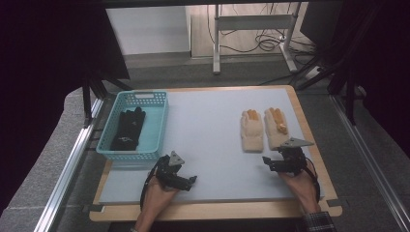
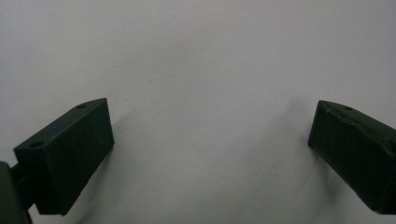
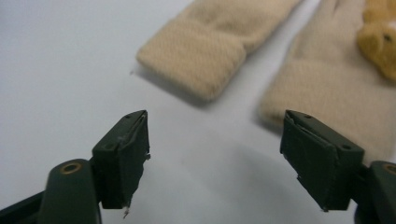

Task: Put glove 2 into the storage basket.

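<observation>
So at this point I had the right gripper [image 1: 269, 162] parked right at the cuff end of the two beige knit gloves [image 1: 263, 129], jaws spread wide with nothing in them. In the right gripper view the nearer cuff [image 3: 327, 100] sat just past the right-hand jaw and the other cuff [image 3: 194, 58] a bit farther ahead, so the gloves lay forward of the jaws, not between them yet. Both gloves were flat on the table [image 1: 208, 125], side by side, long axis running away from me, orange-tipped fingers at the far end. The left gripper [image 1: 191, 181] was also wide open, hovering over bare tabletop, well apart from the gloves. The teal basket [image 1: 162, 126] with a black glove [image 1: 129, 128] in it was at far left. My read: the right hand was clearly the nearer one, and a short push forward onto a cuff was the move.
</observation>
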Action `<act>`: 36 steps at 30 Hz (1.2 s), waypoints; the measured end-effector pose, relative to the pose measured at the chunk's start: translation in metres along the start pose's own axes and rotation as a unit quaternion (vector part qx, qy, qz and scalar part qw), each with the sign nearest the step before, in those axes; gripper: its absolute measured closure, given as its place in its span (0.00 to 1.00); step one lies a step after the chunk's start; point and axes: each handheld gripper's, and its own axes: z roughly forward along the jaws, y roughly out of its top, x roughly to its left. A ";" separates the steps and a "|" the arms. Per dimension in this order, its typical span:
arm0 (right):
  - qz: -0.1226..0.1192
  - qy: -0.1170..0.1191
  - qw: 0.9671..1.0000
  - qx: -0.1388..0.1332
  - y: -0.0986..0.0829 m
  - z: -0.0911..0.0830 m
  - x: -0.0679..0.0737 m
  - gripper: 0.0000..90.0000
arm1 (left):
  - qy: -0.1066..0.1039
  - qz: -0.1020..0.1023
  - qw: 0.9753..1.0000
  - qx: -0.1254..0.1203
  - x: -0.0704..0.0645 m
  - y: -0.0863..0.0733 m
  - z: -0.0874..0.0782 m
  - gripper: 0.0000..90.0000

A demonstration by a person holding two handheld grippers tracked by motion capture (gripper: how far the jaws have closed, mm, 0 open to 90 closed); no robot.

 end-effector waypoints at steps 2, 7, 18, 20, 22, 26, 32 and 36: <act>-0.005 0.003 1.000 0.000 0.007 0.002 -0.002 0.30 | 0.000 0.000 1.000 0.000 0.000 0.000 0.000 0.00; -0.018 0.007 1.000 0.001 0.032 0.013 -0.011 0.40 | 0.000 0.000 1.000 0.000 0.000 0.000 0.000 0.00; -0.028 0.013 1.000 -0.003 0.077 0.040 -0.026 0.47 | 0.000 0.001 1.000 -0.001 0.000 0.000 0.000 0.01; -0.035 0.013 0.999 -0.001 0.083 0.049 -0.026 0.42 | 0.000 0.001 1.000 -0.001 0.000 0.000 0.000 0.01; -0.047 0.014 0.999 0.008 0.089 0.064 -0.025 0.34 | 0.000 0.001 1.000 -0.001 0.000 0.000 0.000 0.01; -0.051 0.015 0.998 0.022 0.092 0.079 -0.027 0.29 | 0.000 0.001 1.000 -0.001 0.000 0.000 0.000 0.01; -0.072 0.010 0.996 0.060 0.089 0.104 -0.028 0.27 | 0.000 0.001 1.000 -0.001 0.000 0.000 0.000 0.01; -0.068 0.019 0.995 0.076 0.086 0.111 -0.030 0.34 | 0.000 0.001 1.000 -0.002 0.000 0.000 0.000 0.01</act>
